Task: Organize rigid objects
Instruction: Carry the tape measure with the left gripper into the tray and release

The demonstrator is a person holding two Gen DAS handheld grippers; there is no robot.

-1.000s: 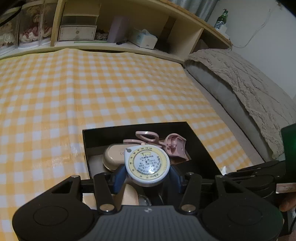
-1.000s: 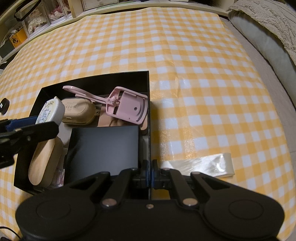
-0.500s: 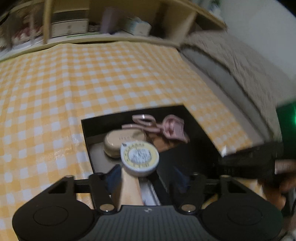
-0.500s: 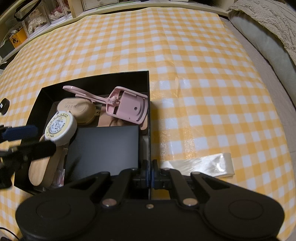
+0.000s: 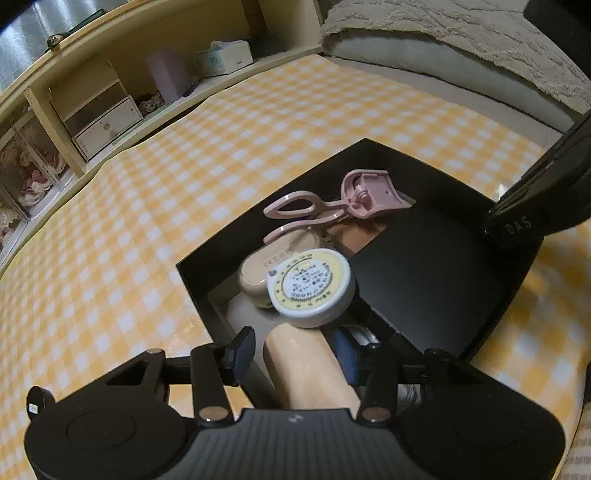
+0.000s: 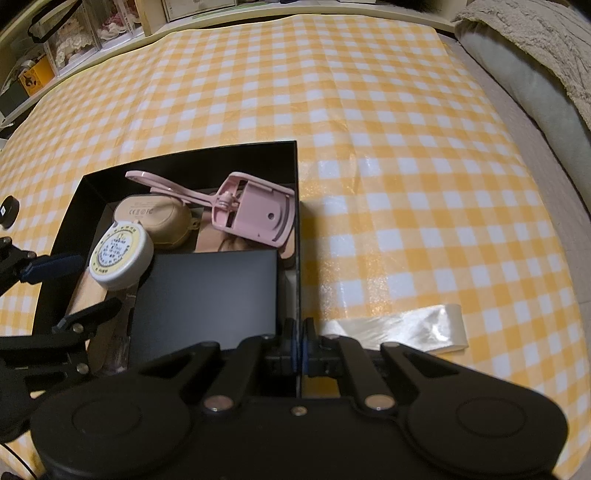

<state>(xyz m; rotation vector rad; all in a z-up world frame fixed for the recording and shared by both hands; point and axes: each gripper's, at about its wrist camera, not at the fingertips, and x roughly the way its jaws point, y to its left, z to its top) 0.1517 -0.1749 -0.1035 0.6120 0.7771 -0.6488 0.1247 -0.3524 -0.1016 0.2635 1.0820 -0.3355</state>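
Inside the black box [image 6: 291, 177], the tape measure [image 5: 312, 288] now lies released from the left tool [image 5: 295, 341].

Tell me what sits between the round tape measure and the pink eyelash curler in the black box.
In the right wrist view, a beige rounded case lies between the round tape measure and the pink eyelash curler.

Home bedroom: gingham-covered bed [image 6: 369, 110], fuzzy blanket [image 5: 461, 33], headboard shelves [image 5: 110, 85].
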